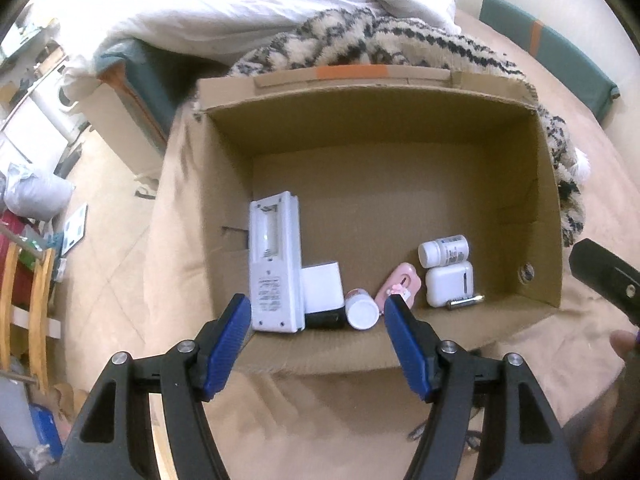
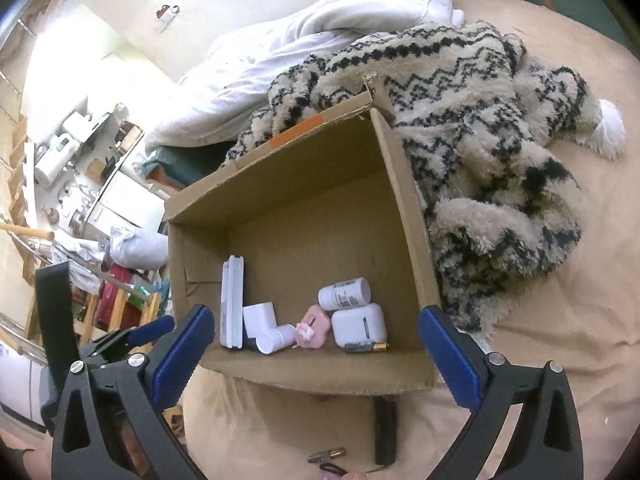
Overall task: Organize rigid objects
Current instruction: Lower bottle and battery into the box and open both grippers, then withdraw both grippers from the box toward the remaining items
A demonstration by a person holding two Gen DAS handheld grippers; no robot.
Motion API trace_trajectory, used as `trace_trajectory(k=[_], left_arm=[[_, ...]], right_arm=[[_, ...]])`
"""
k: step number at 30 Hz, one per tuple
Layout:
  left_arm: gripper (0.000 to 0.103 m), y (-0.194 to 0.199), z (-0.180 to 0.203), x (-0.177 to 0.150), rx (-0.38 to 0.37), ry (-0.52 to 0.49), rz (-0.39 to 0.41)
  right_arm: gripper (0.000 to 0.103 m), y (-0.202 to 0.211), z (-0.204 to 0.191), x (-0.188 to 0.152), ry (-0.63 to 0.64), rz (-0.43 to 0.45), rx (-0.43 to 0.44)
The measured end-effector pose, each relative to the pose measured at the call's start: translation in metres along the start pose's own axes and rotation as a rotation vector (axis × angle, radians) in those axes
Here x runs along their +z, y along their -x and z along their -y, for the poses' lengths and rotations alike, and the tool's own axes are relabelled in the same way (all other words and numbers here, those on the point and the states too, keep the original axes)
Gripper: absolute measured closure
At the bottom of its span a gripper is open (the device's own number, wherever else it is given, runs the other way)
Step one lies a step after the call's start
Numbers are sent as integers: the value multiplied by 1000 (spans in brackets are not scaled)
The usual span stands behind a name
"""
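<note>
Right hand-held gripper (image 2: 316, 354) hangs wide open, nothing between its jaws, tilted down over the near wall of the box (image 2: 320, 376). Left hand-held gripper (image 1: 318, 328) is part open and empty too, over the same wall. What's left out? A battery (image 2: 326, 455) and a dark bar (image 2: 385, 430) on the bed, just below the right jaws, nearer that hand. The bar's long axis runs toward the box; the battery lies crosswise. Inside, along the near wall: remote (image 1: 274, 264), bottle (image 1: 443, 250), pink case (image 1: 398, 286). Bottle label is printed, probably too blurred to read.
</note>
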State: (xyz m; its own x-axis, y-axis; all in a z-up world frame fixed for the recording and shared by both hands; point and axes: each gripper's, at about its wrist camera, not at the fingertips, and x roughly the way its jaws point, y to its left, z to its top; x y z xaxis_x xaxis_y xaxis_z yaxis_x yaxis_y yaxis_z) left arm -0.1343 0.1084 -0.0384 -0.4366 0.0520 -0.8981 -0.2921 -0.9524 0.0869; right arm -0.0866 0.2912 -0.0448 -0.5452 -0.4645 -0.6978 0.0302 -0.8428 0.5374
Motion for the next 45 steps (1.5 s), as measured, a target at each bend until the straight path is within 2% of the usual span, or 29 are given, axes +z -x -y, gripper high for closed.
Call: trace_trajectory(k=[9,13,23,28,32,35,41,45], left_arm=[[37,36,-26,-35,-22,37,50],[37,45,-41,-57,-31,67,78],[37,31,-67,-90,-8,138,55],[37,33,-76,-89,-8,192,68],[37,33,-72,-90,-12,172,60],[37,32,-69,-91,-18,166,47],[37,33,-70,-89,-46,194,33],[37,37,-74,-90,-49,215,41]], right_arm=[[0,32,-7,-15,45,54,1],[0,37,1,-27,5,35,-15],[0,39,14,-52,-59,-8,-65],[0,17,19,-59,-53,-90,-138],[0,-14,28,-69,-59,-221,-232],[0,-30,28,-74,-43,-274,-255],[0,-67,14,-84,-36,-328,-320],[0,-107,-5,-84,-3,-350,-458]])
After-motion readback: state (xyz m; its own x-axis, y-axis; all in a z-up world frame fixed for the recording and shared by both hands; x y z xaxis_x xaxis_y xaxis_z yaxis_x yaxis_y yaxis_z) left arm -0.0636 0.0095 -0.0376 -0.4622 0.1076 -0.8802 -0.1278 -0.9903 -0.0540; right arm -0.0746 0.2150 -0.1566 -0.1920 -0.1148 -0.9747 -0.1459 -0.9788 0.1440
